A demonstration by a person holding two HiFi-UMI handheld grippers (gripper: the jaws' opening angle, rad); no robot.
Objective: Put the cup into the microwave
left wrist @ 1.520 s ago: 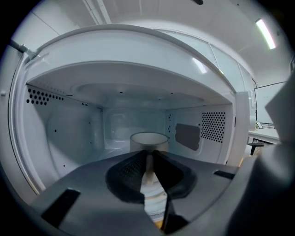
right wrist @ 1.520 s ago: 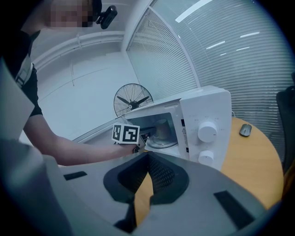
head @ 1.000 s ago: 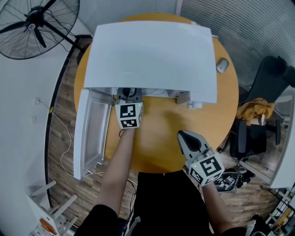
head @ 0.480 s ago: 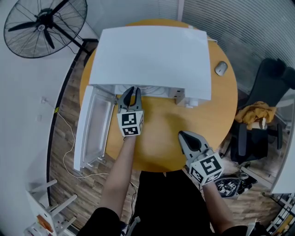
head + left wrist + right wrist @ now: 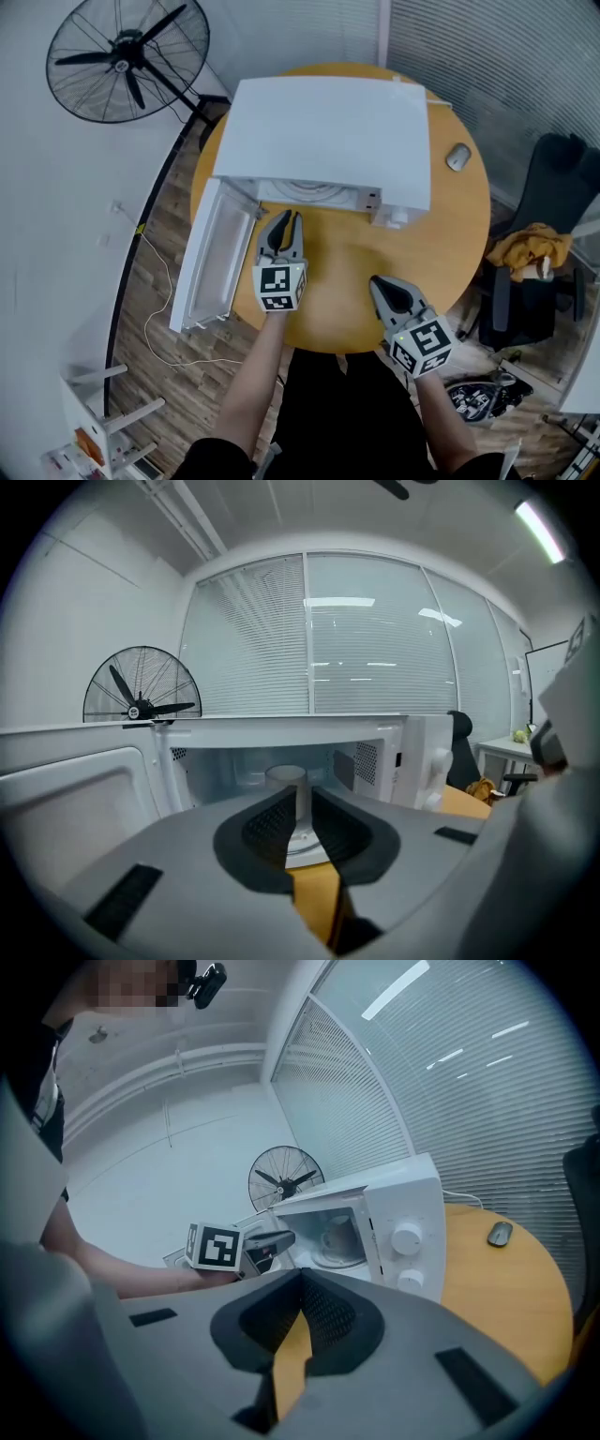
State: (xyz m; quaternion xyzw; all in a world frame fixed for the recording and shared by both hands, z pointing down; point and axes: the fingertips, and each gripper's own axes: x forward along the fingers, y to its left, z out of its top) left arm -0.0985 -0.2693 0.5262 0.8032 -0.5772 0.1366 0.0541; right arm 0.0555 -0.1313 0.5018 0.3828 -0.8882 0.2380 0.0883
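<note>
A pale cylindrical cup [image 5: 286, 778] stands on the round turntable [image 5: 305, 191] inside the smooth white microwave [image 5: 328, 131], far on the round wooden surface [image 5: 450, 234]. The left tongs [image 5: 286, 220], with dark ribbed pads [image 5: 267, 827], are slightly apart and empty. The right tongs [image 5: 394, 295] are closed together, nearer.

Round wooden table [image 5: 450, 234]. A white microwave [image 5: 328, 131] stands on its far half, its door [image 5: 216, 258] swung open past the table's left edge. A grey mouse [image 5: 457, 157] lies near the right rim, just beside the microwave.
</note>
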